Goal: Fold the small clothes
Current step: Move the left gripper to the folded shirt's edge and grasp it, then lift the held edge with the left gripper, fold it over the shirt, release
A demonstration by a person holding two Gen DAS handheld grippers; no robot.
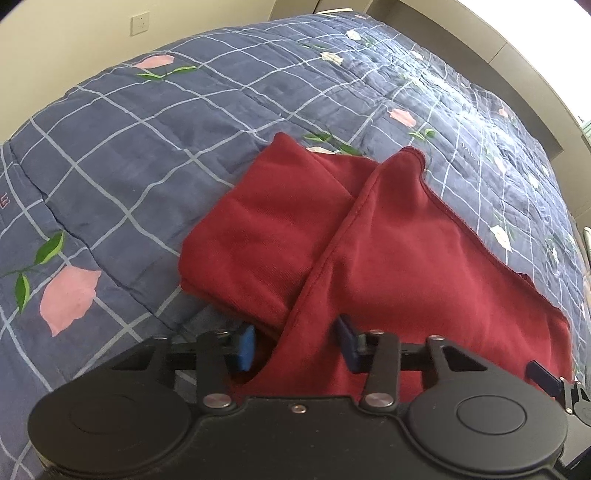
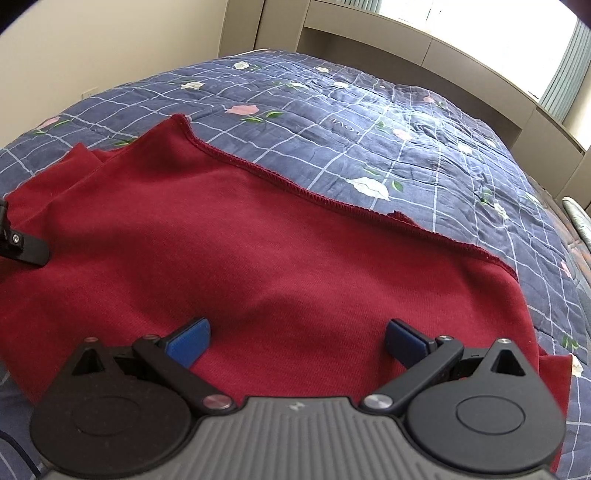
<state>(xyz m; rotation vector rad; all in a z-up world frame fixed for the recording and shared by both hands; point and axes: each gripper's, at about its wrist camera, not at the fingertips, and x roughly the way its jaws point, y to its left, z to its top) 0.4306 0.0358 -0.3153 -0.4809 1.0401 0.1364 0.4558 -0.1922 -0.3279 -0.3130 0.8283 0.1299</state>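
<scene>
A dark red garment [image 1: 406, 240] lies on the blue checked bedspread [image 1: 147, 147], with one flap folded over a lower layer. My left gripper [image 1: 295, 345] sits at the garment's near edge. The hemmed edge of the top flap runs between its blue pads [image 1: 245, 347]. A dark gap shows beside the left pad, so the jaws stand partly open around the cloth. In the right wrist view the garment [image 2: 258, 240] fills the middle. My right gripper [image 2: 297, 343] hovers over its near part, wide open, gripping nothing. A black part of the left gripper [image 2: 18, 243] shows at the left edge.
The bedspread [image 2: 369, 110] has pink and white flowers and stretches far beyond the garment. A beige headboard ledge [image 2: 424, 48] runs along the far side, with a curtain [image 2: 569, 74] at the right. A wall socket [image 1: 140, 24] sits on the wall.
</scene>
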